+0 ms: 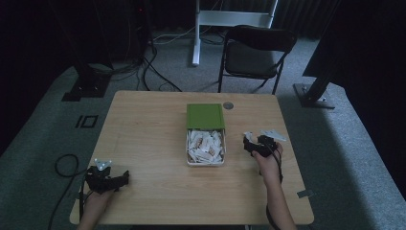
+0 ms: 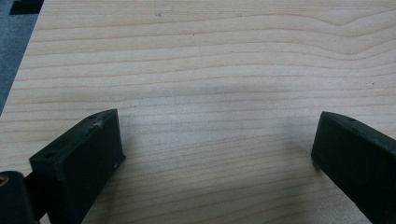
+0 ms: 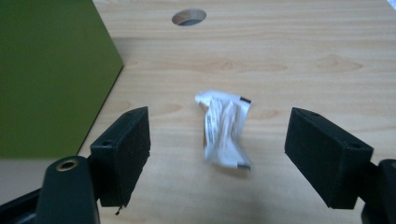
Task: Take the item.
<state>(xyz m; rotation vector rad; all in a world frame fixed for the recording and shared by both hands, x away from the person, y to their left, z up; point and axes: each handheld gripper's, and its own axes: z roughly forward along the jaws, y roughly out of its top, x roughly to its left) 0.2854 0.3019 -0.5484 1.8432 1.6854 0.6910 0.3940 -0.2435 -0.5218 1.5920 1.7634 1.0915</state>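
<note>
A crumpled white packet (image 3: 224, 133) lies on the wooden table (image 1: 153, 124), slightly blurred, between the wide-apart jaws of my right gripper (image 3: 219, 123), and neither pad touches it. In the high view the right gripper (image 1: 249, 141) sits just right of a white box (image 1: 187, 148) full of several similar packets, whose green lid (image 1: 206, 116) stands open behind it. The green lid (image 3: 51, 74) is at the left of the right gripper view. My left gripper (image 1: 125, 176) rests near the table's front left corner, open over bare wood (image 2: 217, 126).
A round cable hole (image 1: 228, 105) is in the table behind the box, also seen as the hole (image 3: 188, 17) beyond the packet. A black folding chair (image 1: 256, 52) and stand legs are on the carpet past the far edge. A cable loops on the floor at left (image 1: 64, 165).
</note>
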